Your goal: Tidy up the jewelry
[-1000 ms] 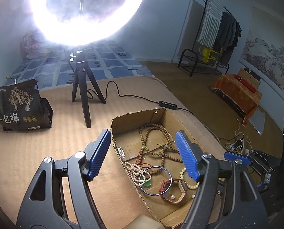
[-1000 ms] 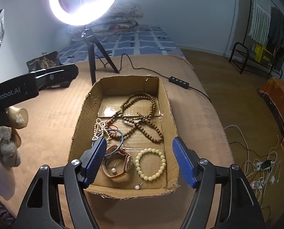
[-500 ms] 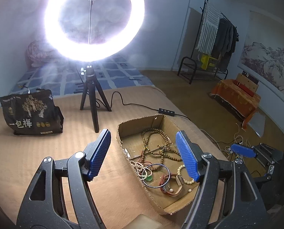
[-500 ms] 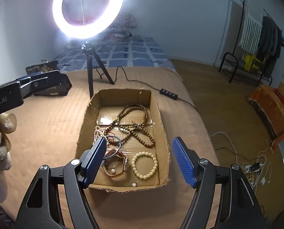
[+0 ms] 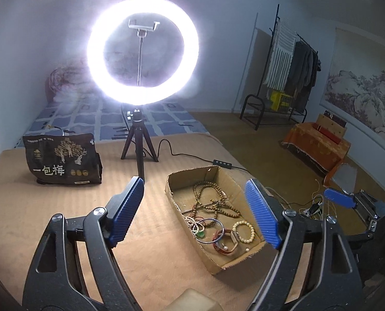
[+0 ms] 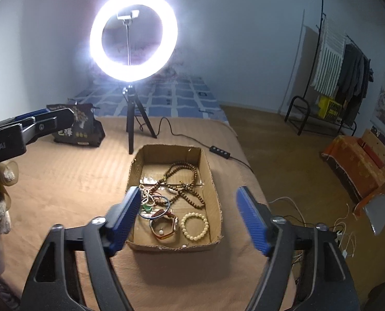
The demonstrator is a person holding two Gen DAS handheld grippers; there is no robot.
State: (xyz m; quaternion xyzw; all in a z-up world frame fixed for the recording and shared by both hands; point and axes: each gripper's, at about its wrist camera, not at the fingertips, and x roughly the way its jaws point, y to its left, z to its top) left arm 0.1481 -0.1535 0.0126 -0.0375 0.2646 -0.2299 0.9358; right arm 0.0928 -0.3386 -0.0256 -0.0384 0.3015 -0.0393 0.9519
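Both grippers – left gripper (image 5: pixel 195 213), right gripper (image 6: pixel 189 219) – have just widened, empty; the jewelry (image 6: pixel 176 197) lies in its cardboard box (image 6: pixel 215 189) beyond the jaws.

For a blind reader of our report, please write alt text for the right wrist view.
Open right tongs hang empty above a cardboard box of jewelry on a tan bedcover: a brown bead necklace, a cream bead bracelet, a leather strap. Behind the box stands a lit ring light.
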